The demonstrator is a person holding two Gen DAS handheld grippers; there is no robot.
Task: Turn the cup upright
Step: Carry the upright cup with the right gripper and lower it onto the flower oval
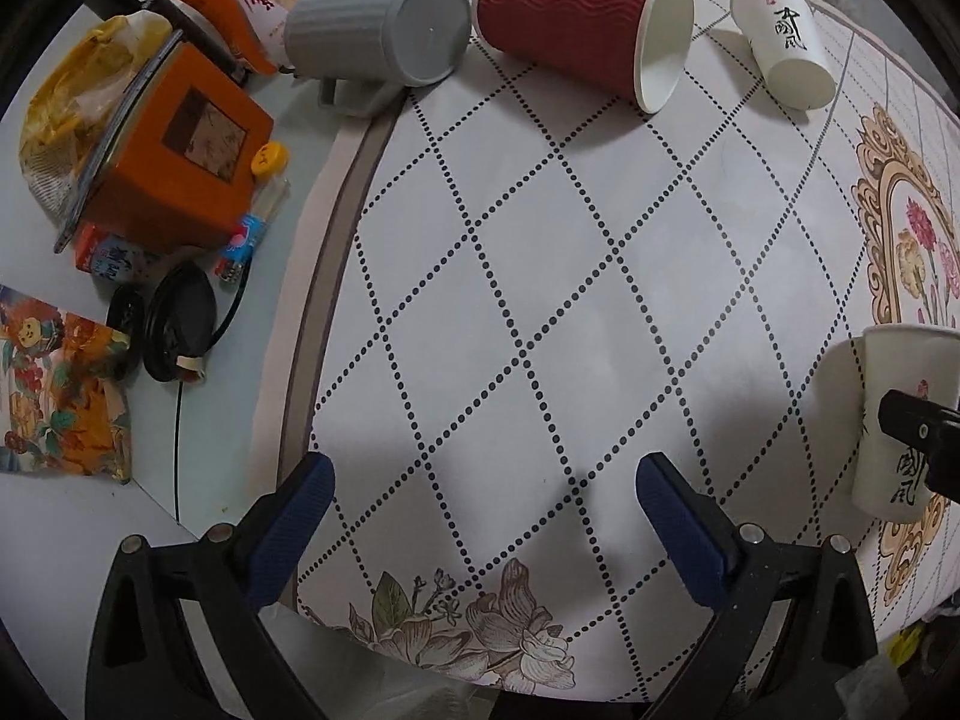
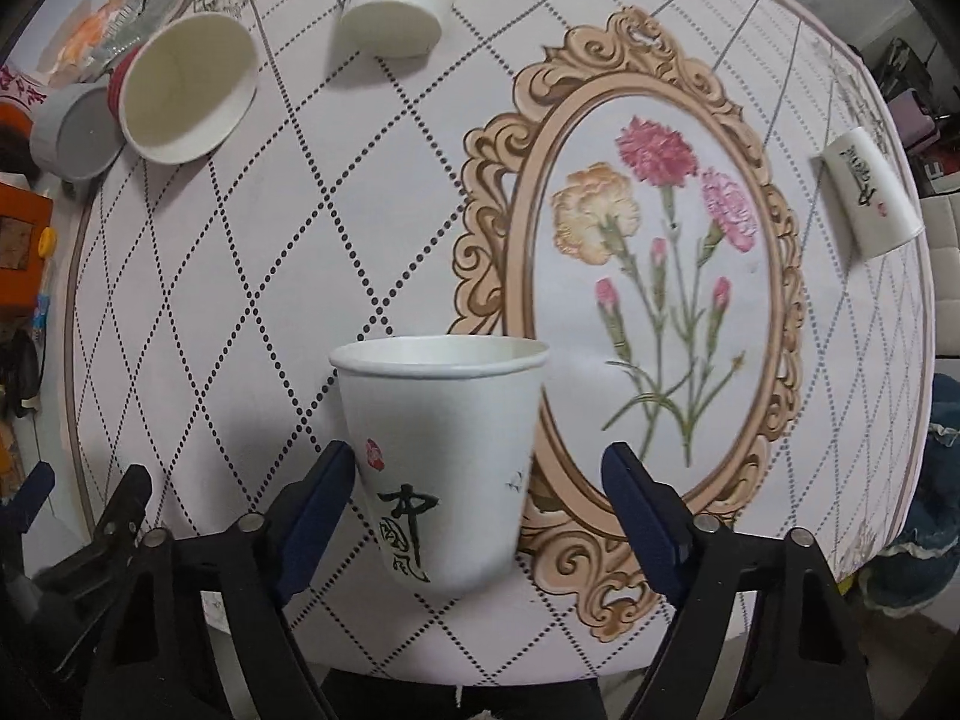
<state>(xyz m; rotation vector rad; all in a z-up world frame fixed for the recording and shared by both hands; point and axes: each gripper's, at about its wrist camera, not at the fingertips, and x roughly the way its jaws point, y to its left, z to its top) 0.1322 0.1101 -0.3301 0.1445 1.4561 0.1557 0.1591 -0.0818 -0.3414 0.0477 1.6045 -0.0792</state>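
A white paper cup with black calligraphy (image 2: 441, 456) stands upright on the patterned tablecloth (image 2: 270, 300), between the wide-open fingers of my right gripper (image 2: 477, 504). The left pad (image 2: 324, 498) is close to the cup wall; the right pad (image 2: 636, 504) stands apart. The same cup shows at the right edge of the left wrist view (image 1: 897, 420). My left gripper (image 1: 486, 516) is open and empty over the cloth. A red ribbed cup (image 1: 582, 36), a grey mug (image 1: 378, 30) and a white paper cup (image 1: 783, 42) lie on their sides at the far edge.
Another white cup (image 2: 870, 198) lies on its side at the far right. An orange box (image 1: 174, 144), a black lid (image 1: 180, 318), small packets and a floral cloth (image 1: 60, 396) sit on the grey surface left of the cloth. The table's near edge runs under both grippers.
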